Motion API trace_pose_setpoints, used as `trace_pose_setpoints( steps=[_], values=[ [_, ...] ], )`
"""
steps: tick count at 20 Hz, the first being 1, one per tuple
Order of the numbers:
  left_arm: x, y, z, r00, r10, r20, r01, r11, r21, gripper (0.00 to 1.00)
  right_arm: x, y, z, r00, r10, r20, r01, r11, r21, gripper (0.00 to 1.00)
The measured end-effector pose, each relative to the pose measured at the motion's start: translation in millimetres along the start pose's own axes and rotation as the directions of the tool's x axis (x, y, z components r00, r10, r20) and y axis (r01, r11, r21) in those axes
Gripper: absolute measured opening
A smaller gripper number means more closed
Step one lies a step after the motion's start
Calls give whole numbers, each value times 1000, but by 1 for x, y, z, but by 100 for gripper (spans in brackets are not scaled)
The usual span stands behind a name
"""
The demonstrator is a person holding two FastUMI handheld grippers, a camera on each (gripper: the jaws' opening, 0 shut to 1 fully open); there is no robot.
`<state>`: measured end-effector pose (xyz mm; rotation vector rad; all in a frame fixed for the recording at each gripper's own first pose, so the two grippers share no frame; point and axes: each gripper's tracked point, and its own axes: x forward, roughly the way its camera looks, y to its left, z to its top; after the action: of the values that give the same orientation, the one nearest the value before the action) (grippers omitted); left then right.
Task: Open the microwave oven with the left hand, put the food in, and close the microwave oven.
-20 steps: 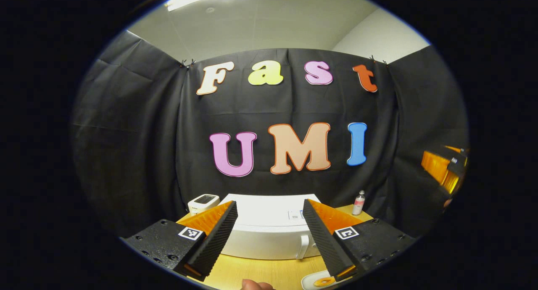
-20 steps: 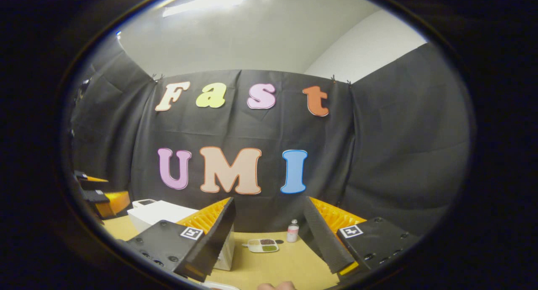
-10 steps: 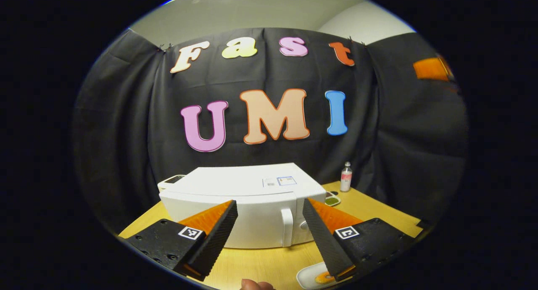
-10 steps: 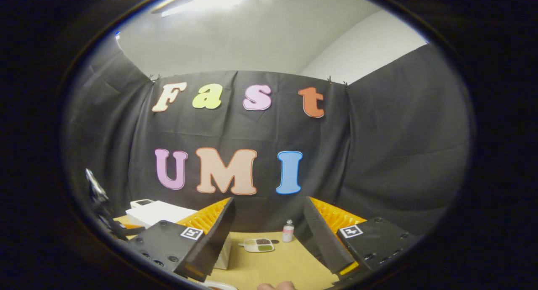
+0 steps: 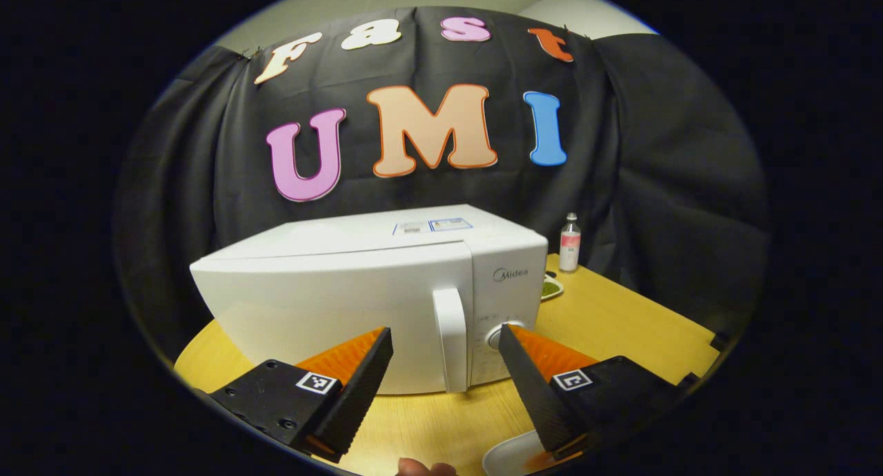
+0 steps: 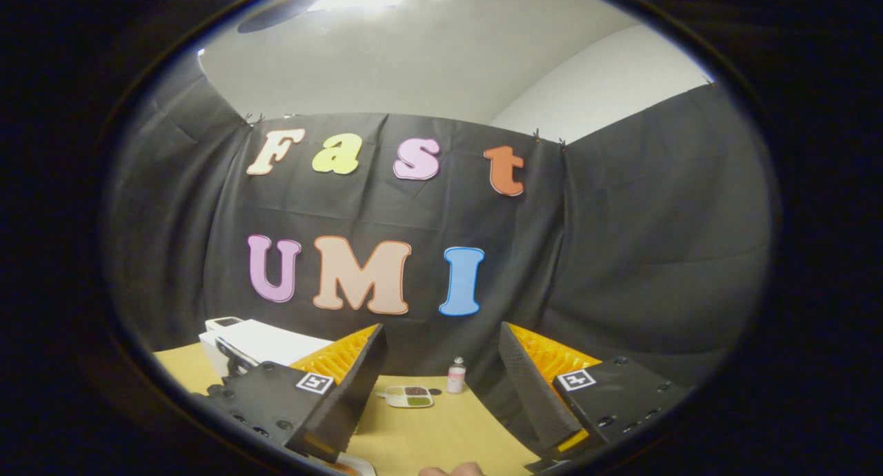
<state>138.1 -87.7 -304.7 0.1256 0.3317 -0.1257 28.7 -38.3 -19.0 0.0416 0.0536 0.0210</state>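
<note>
A white microwave oven [image 5: 359,290] stands on the wooden table [image 5: 621,324] with its door shut and a vertical white handle [image 5: 452,338] on the front. My left gripper [image 5: 445,365] is open just in front of that handle, not touching it. A white plate with orange food [image 5: 514,455] lies at the near table edge, partly hidden by the right-hand finger. In the right gripper view, my right gripper [image 6: 441,386] is open and holds nothing, raised above the table, with the microwave [image 6: 259,341] off to its left.
A small bottle [image 5: 570,243] stands at the back of the table near the cloth wall. A little divided dish with dark and green contents [image 6: 408,396] lies beside the bottle [image 6: 455,376]. A white device [image 6: 222,322] sits behind the microwave.
The left gripper has dropped and tilted down toward the microwave's front, so the door and handle now show large. The right gripper has drifted slightly. Both stay open.
</note>
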Motion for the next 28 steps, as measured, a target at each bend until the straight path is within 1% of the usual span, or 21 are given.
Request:
trace_pose_setpoints(
  steps=[4, 7, 8, 9, 10, 11, 12, 13, 14, 15, 16, 17, 18, 19, 21, 24, 25, 26, 27, 28],
  values=[
    [20, -6, -21, 998, -15, -67, 14, 1000, -7, 98, -3, -8, -1, 1000, -17, -3, 17, 1000, -18, 96],
    [27, -10, -25, 997, -27, -75, 26, 1000, -11, 96, -5, -13, -3, 1000, -29, -12, 28, 999, -17, 96],
    [29, -13, -24, 997, -33, -76, 33, 999, -7, 95, -6, -16, -4, 999, -34, -18, 34, 999, -11, 100],
    [29, -15, -24, 996, -37, -78, 38, 999, 2, 94, -7, -19, -5, 999, -36, -23, 36, 999, -3, 96],
    [29, -15, -23, 996, -34, -77, 35, 999, 14, 92, -7, -21, -6, 999, -41, -28, 41, 999, 5, 100],
    [31, -17, -22, 996, -39, -77, 41, 999, 19, 79, -6, -24, -6, 998, -46, -32, 46, 999, 15, 97],
    [31, -14, -24, 996, -21, -85, 23, 999, 32, 72, -6, -26, -7, 998, -48, -35, 49, 998, 30, 96],
    [31, -4, -28, 995, 25, -99, -20, 998, 54, 55, -6, -28, -6, 998, -48, -36, 49, 998, 47, 97],
    [32, -5, -28, 994, 9, -106, -6, 999, 35, 43, -6, -29, -5, 998, -49, -37, 51, 997, 60, 97],
    [30, -5, -24, 996, 10, -91, -8, 1000, 19, 29, -5, -30, -5, 998, -51, -37, 54, 996, 68, 96],
    [31, -6, -27, 993, 5, -114, -4, 1000, 3, 27, -5, -33, -5, 998, -54, -35, 56, 996, 72, 96],
    [31, -7, -28, 993, 7, -122, -9, 1000, -11, 21, -5, -34, -5, 998, -54, -35, 57, 996, 71, 96],
    [31, -7, -27, 993, 13, -119, -15, 1000, -18, 19, -6, -34, -5, 998, -52, -32, 54, 996, 68, 96],
    [32, -8, -30, 990, 18, -141, -21, 1000, -19, 17, -6, -34, -4, 998, -51, -29, 53, 997, 63, 96],
    [32, -9, -29, 989, 20, -145, -23, 1000, -19, 15, -8, -36, -2, 998, -51, -23, 52, 997, 57, 96],
    [32, -14, -32, 987, 1, -158, -4, 1000, -14, 12, -10, -37, -5, 998, -47, -29, 49, 997, 63, 96],
    [31, -13, -34, 986, -5, -166, 2, 1000, -18, 12, -10, -36, -5, 999, -46, -30, 48, 997, 62, 100],
    [29, -13, -33, 985, -10, -172, 6, 1000, -22, 12, -9, -36, -6, 999, -43, -28, 45, 997, 59, 96],
    [29, -14, -34, 985, -14, -174, 8, 999, -38, 9, -9, -34, -5, 999, -36, -27, 38, 998, 58, 96],
    [28, -13, -32, 984, -22, -175, 14, 999, -49, 8, -10, -32, -4, 999, -29, -24, 30, 998, 56, 96]
  ],
)
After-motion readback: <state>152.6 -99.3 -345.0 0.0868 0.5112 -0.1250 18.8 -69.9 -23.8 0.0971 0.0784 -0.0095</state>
